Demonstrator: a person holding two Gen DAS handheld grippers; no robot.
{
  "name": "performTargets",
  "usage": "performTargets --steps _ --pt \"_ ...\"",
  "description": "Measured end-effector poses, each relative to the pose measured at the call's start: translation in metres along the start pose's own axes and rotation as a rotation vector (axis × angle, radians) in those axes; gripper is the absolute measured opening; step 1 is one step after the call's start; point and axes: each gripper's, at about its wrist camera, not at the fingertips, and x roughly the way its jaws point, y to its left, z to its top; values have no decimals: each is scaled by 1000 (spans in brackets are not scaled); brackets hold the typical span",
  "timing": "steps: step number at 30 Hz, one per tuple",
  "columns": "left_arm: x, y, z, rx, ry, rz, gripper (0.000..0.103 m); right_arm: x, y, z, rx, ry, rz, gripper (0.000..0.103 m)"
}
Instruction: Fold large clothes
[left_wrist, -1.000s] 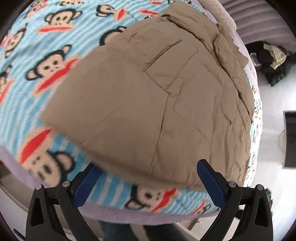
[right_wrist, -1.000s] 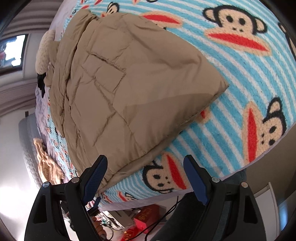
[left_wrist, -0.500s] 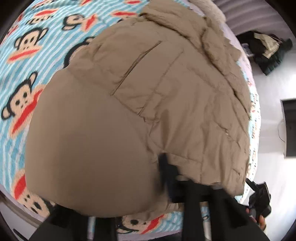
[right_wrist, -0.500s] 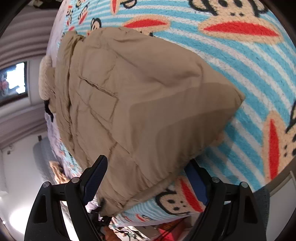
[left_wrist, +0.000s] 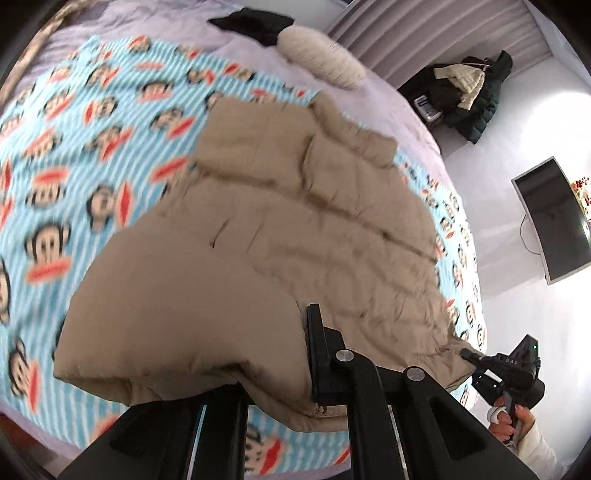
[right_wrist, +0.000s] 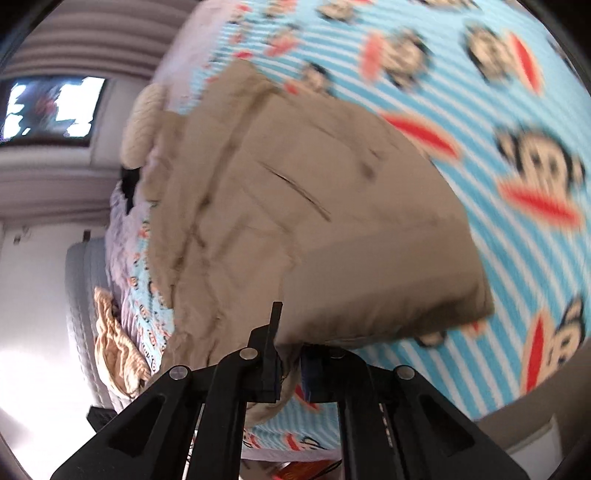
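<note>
A large tan quilted jacket (left_wrist: 295, 229) lies on a bed under a blue striped monkey-print blanket (left_wrist: 74, 155). My left gripper (left_wrist: 280, 369) is shut on the jacket's near hem and lifts it off the blanket. My right gripper (right_wrist: 288, 362) is shut on the same hem further along; the jacket (right_wrist: 295, 221) bulges above it. The right gripper also shows in the left wrist view (left_wrist: 476, 360), pinching the hem corner at the bed's right edge. The inner fingers are hidden by fabric.
A cream pillow (left_wrist: 321, 62) and a dark garment (left_wrist: 255, 22) lie at the bed's head. A chair piled with dark coats (left_wrist: 465, 92) and a monitor (left_wrist: 554, 221) stand to the right. A tan knit cloth (right_wrist: 114, 343) lies by a grey mattress edge.
Both grippers were open in front of the jacket's hem a second ago. They have closed on the hem and lifted it, and both views have swung up over the bed.
</note>
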Motion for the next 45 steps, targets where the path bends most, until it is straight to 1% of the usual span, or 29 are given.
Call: performTargets --steps 2,3,5,6,7,8,9,10,12,15,17,19,25,28,31,32,33,34,35,36,37,38,39,41,42,43,44,45 --pt "-9 -11 20 11 -31 -20 12 -9 24 16 -63 -26 13 8" --pt "-13 -18 29 22 -48 -19 12 -13 38 26 -97 -42 28 7" --pt "-20 -35 59 41 -82 -8 12 -20 63 46 -155 -70 46 7" --pt "-22 -42 73 45 -91 -7 12 -22 73 54 -174 -79 51 7" --pt "-21 -48 81 46 -96 -5 12 -25 90 70 -201 -90 61 7" --pt "-20 -54 98 50 -101 3 12 -26 102 80 -219 -94 70 7" --pt "-17 -59 114 54 -106 15 12 -27 112 89 -234 -96 77 7" --pt "-13 -63 127 58 -110 33 12 -25 128 106 -262 -94 87 7" --pt "-2 -71 153 75 -116 81 12 -21 151 131 -312 -88 89 7" --pt "19 -78 182 94 -123 136 12 -7 182 168 -379 -76 72 7" --pt "42 -78 200 108 -118 187 12 11 197 187 -421 -73 48 7" --pt "70 -69 216 103 -99 220 12 36 203 204 -425 -60 19 7" --pt "149 -33 249 62 -34 258 12 110 194 247 -354 -36 -43 7" --pt "182 -23 262 76 -9 287 12 145 188 262 -328 -32 -82 7" --pt "204 -16 269 86 11 293 14 172 180 274 -298 -24 -108 7" --pt "207 -15 269 88 16 294 17 179 178 277 -285 -21 -111 7" --pt "207 -15 269 87 18 284 17 185 175 280 -270 -16 -112 7" --pt "203 -15 268 97 22 269 20 189 173 282 -258 -7 -110 8" --pt "198 -17 266 113 19 251 32 191 171 282 -250 3 -106 8" --pt "191 -19 263 127 11 236 53 190 171 282 -247 12 -103 9" --pt "182 -21 260 142 -3 232 64 189 172 283 -250 25 -97 11" --pt "170 -23 258 158 -28 247 79 187 173 284 -262 37 -95 12" --pt "161 -25 257 173 -53 263 81 183 177 284 -287 46 -94 16" --pt "145 -28 254 198 -83 290 81 171 184 282 -331 36 -99 34" --pt "141 -30 253 198 -96 302 81 165 187 280 -345 25 -94 51" --pt "140 -31 253 201 -94 299 81 155 191 274 -366 5 -78 56" --pt "144 -32 254 207 -78 289 80 149 194 269 -388 -1 -72 56" --pt "153 -35 253 222 -44 261 68 146 197 262 -422 4 -77 52"
